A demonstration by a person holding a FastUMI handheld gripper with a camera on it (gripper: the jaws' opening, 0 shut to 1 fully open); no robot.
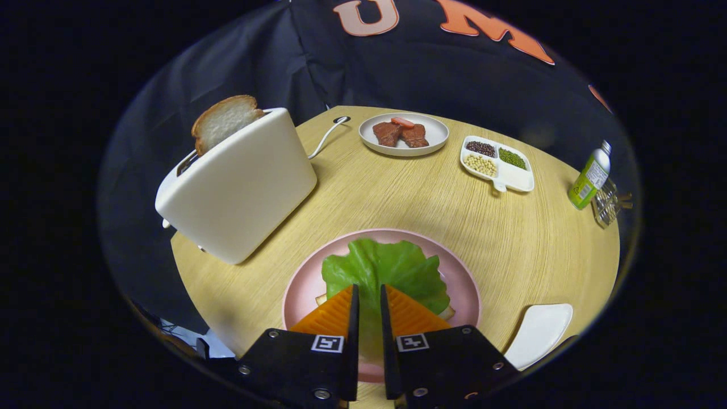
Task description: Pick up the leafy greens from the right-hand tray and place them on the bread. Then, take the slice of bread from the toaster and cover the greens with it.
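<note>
Lying flat on bread (447, 312), leafy greens (386, 271); tongs (369, 295) nearly closed above.

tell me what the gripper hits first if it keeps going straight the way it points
Most likely the lettuce on the pink plate, which lies between and just ahead of the nearly closed gripper. Whether it is already touching the leaf is unclear; depth is hard to judge.
</note>
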